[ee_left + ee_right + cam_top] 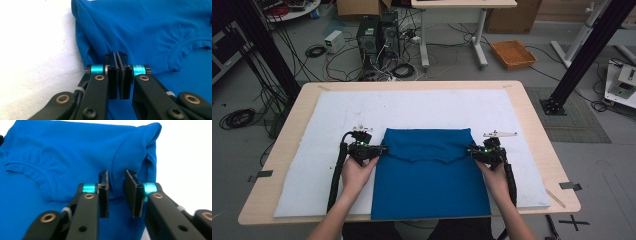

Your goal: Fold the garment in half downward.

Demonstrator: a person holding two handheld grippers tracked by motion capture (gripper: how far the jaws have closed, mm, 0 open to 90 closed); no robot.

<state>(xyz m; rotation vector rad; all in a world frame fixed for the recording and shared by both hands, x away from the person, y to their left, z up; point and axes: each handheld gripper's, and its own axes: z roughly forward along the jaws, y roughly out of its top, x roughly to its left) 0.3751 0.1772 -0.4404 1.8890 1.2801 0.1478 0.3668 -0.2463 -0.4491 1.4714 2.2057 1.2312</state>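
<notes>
A blue T-shirt [429, 175] lies folded on a white mat [412, 102], its collar [190, 47] on top of the folded-over upper part. My left gripper [382, 149] is at the shirt's left edge. In the left gripper view its jaws [117, 55] are pressed together over the shirt [150, 27], with creases running to the tips, so they pinch the cloth there. My right gripper [469, 149] is at the shirt's right edge. In the right gripper view [116, 176] its jaws stand apart with a fold of the shirt [62, 150] between them, and the pads are clear of the cloth.
The mat covers most of a wooden table [534, 135]. Bare mat lies beyond the shirt and to both sides. On the floor behind are computer towers [372, 35], cables, an orange basket [513, 54] and black frame posts [584, 55].
</notes>
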